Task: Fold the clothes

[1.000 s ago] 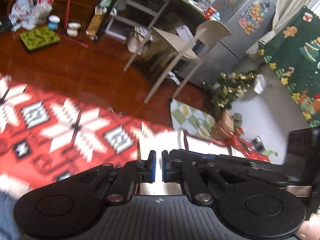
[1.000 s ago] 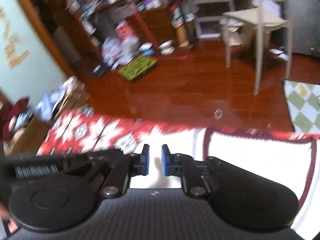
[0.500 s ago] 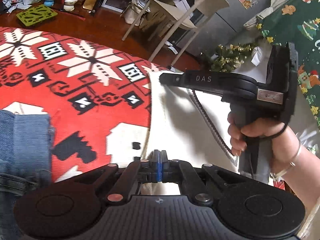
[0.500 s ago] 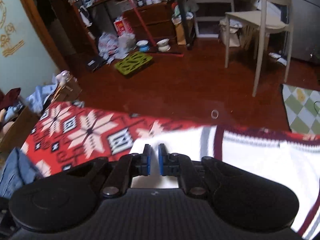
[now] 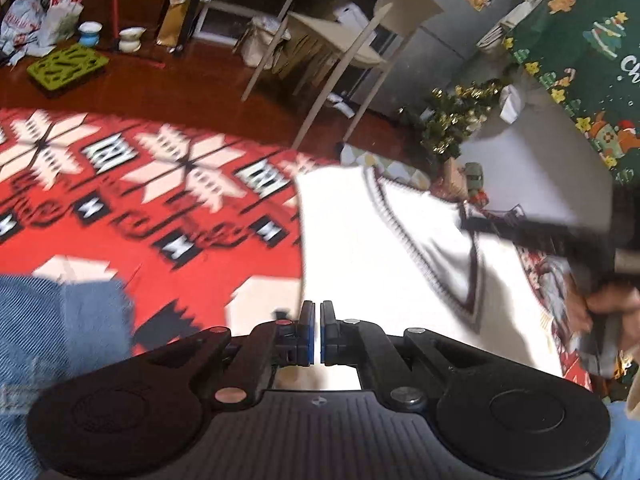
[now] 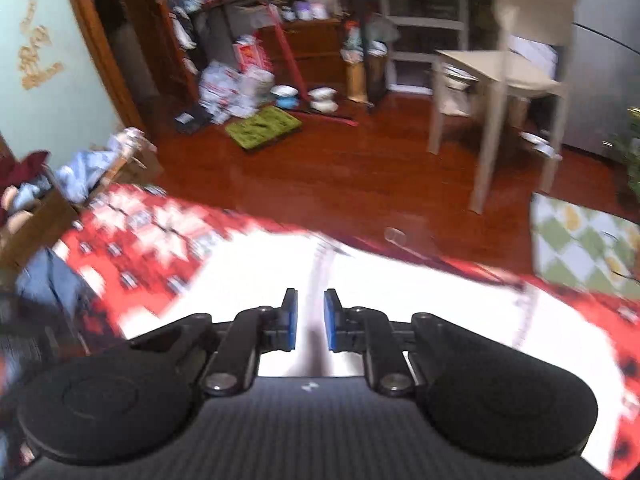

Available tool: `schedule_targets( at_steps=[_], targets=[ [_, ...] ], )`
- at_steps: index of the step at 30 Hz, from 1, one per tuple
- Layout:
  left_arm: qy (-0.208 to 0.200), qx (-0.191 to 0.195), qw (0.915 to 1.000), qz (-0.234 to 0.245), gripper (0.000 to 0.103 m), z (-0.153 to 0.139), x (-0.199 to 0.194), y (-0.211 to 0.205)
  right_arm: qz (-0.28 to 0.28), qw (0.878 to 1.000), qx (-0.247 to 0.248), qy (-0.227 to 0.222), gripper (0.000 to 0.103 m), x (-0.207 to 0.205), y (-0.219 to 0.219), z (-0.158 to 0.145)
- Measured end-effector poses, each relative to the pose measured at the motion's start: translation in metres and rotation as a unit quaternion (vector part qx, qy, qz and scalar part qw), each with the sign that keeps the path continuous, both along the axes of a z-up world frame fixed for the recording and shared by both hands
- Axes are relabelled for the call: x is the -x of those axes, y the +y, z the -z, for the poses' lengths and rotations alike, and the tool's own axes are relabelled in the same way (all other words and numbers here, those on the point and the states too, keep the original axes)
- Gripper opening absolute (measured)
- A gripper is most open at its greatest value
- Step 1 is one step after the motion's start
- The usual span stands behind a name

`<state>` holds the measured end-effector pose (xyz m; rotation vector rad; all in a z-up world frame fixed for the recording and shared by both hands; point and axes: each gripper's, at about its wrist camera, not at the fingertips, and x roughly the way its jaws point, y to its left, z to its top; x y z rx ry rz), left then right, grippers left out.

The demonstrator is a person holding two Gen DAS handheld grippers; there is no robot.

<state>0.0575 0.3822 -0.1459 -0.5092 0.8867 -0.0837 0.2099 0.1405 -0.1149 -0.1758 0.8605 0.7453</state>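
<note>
A white knitted garment [image 5: 380,248] with dark striped trim lies on a red patterned cloth [image 5: 160,184]. My left gripper [image 5: 317,316] is shut on the garment's near left edge, and white fabric shows in the thin slit between its pads. The garment [image 6: 400,292] fills the near middle of the right wrist view. My right gripper [image 6: 307,312] hovers over it with its jaws opening. A greyish fold shows in the gap between its pads, which do not press on it. A hand [image 5: 604,308] holds that gripper, blurred, at the right edge of the left wrist view.
Folded blue denim [image 5: 52,320] lies at the near left on the red cloth. Beyond the cloth are a wooden floor, a beige chair [image 6: 508,80], a green mat [image 6: 262,124], bowls, cluttered shelves and a checked rug [image 6: 580,240]. Christmas decorations [image 5: 456,120] stand at the right.
My left gripper closed on the garment's edge and stays shut. The right gripper pulled away toward the right, and its jaws narrowed, then widened over the white garment.
</note>
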Motion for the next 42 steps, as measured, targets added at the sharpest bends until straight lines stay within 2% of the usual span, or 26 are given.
schedule_targets(
  at_steps=[5, 11, 20, 25, 29, 32, 36, 39, 42],
  targets=[
    [0.006, -0.009, 0.9999, 0.012, 0.002, 0.004, -0.013, -0.020, 0.060, 0.997, 0.038, 0.003, 0.016, 0.000, -0.096, 0.012],
    [0.013, -0.033, 0.9992, 0.017, 0.002, 0.012, -0.021, -0.036, 0.114, 0.992, 0.058, -0.003, 0.014, -0.022, -0.149, 0.042],
    [0.012, -0.048, 0.9986, 0.015, 0.003, 0.012, -0.025, -0.038, 0.176, 0.984, 0.034, -0.020, 0.013, -0.081, -0.137, 0.058],
    [0.012, -0.029, 0.9995, 0.008, 0.003, 0.014, -0.024, -0.033, 0.181, 0.982, 0.050, -0.008, 0.012, -0.100, -0.122, 0.055],
    [0.011, -0.035, 0.9992, 0.011, 0.003, 0.013, -0.023, -0.036, 0.208, 0.978, 0.014, -0.002, 0.016, -0.105, -0.129, 0.041],
    [0.007, -0.027, 0.9996, 0.009, 0.003, 0.015, -0.022, -0.033, 0.196, 0.981, -0.001, 0.000, 0.016, -0.105, -0.137, 0.039],
    [0.008, -0.025, 0.9996, 0.008, 0.003, 0.015, -0.023, -0.033, 0.168, 0.986, 0.016, 0.001, 0.015, -0.108, -0.120, 0.053],
    [0.007, -0.030, 0.9995, 0.005, 0.003, 0.014, -0.021, -0.035, 0.183, 0.982, 0.031, -0.024, 0.012, -0.112, -0.106, 0.062],
    [0.008, -0.029, 0.9995, 0.004, 0.003, 0.014, -0.022, -0.034, 0.221, 0.975, 0.025, -0.023, 0.009, -0.122, -0.101, 0.064]
  ],
)
